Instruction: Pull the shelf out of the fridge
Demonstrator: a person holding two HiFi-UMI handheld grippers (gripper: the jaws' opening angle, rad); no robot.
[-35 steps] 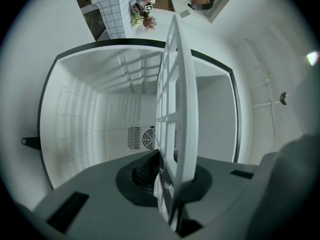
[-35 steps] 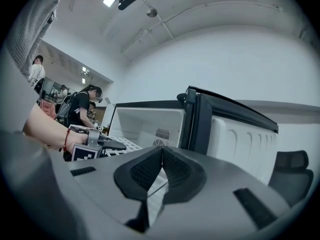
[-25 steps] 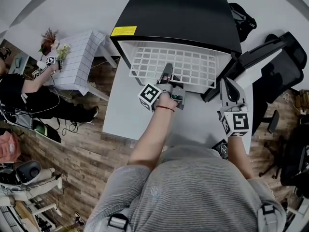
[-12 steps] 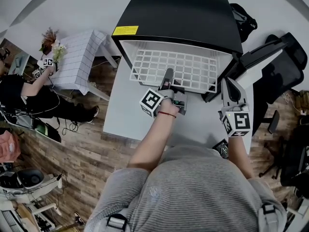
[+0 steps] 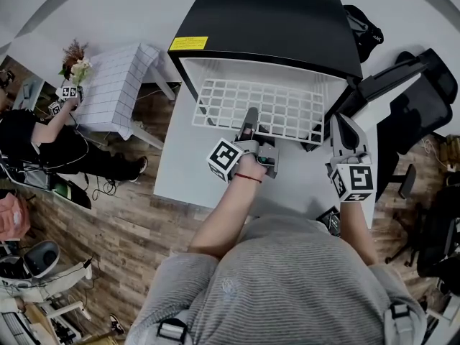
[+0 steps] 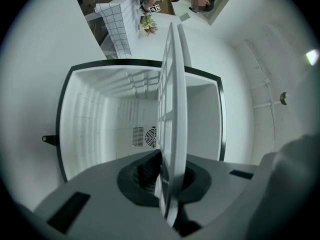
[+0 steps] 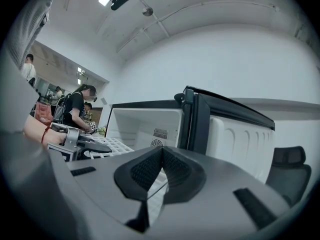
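Gripping noted: left tongs point(image 6: 169, 174) are clamped narrow on the front rail of the white wire shelf point(image 5: 282, 103). The shelf sits partly drawn out of the open fridge point(image 5: 273, 20), front edge over the tabletop point(image 5: 185, 172), rear apparently inside the cabinet. Right tongs point(image 7: 161, 171) hang beside the open door point(image 7: 198, 119), pressed together on nothing. Risks, as judged: the hold is on one thin rail, so an off-line pull could skew the shelf and jam it against the side walls; once the rear leaves its supports it may droop or twist out of the grip. Surroundings: office chair point(image 5: 424, 113) right of the door, another person point(image 5: 43, 142) at a small cloth-covered table point(image 5: 118, 85) well to the left. Neither blocks the pull path.
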